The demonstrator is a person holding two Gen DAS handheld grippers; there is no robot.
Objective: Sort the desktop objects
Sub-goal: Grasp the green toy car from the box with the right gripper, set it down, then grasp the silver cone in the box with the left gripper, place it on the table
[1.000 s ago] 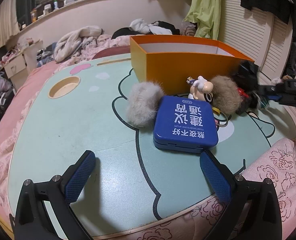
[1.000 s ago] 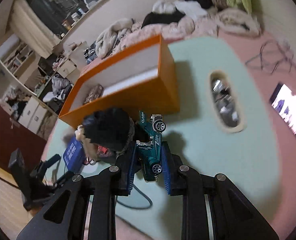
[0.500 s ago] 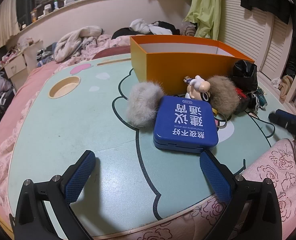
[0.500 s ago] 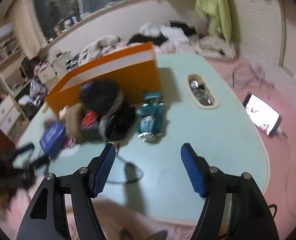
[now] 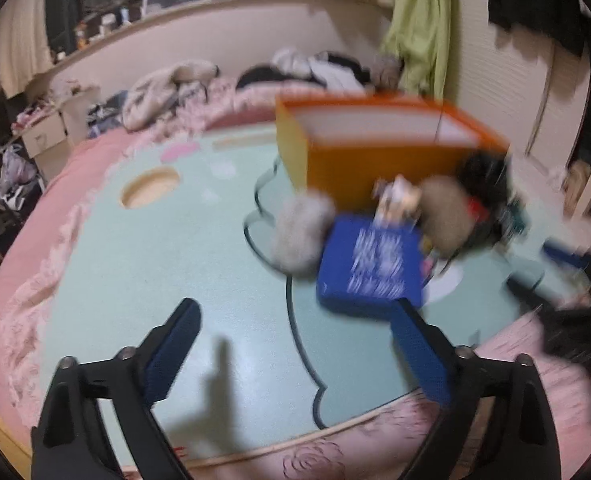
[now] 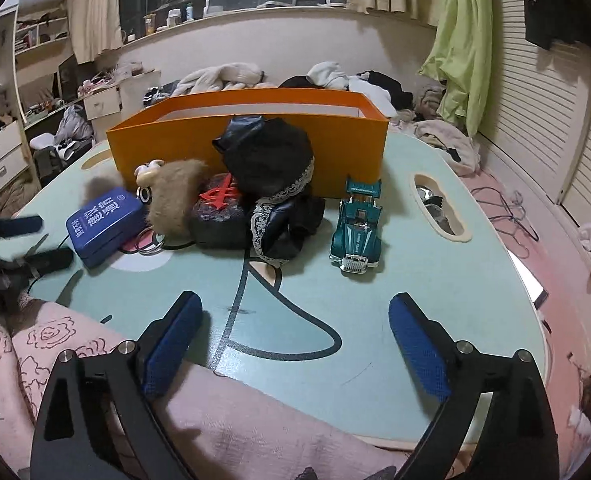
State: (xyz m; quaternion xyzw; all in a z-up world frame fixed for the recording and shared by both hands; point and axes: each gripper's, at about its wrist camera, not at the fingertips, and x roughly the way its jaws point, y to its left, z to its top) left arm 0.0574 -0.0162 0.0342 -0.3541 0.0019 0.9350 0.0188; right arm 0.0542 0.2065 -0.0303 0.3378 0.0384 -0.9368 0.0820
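Right gripper [image 6: 295, 344]: jaws opening, spread wide, nothing between them, above the near edge of the surface [image 6: 435, 280]. Toy car [image 6: 357, 236] stands on the surface, right of the black cloth pile [image 6: 271, 160], in front of the orange box [image 6: 251, 136]. Left gripper [image 5: 295, 354]: jaws closing, empty; blue tin [image 5: 371, 266] lies just ahead.

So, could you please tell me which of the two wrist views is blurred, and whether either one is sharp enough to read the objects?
Left wrist view: motion-smeared throughout; the blue tin and orange box are streaked, the tin's lettering unreadable. Right wrist view: sharp; the teal toy car is crisp, with fisheye bending at the edges and blur only on the left gripper at the far left.
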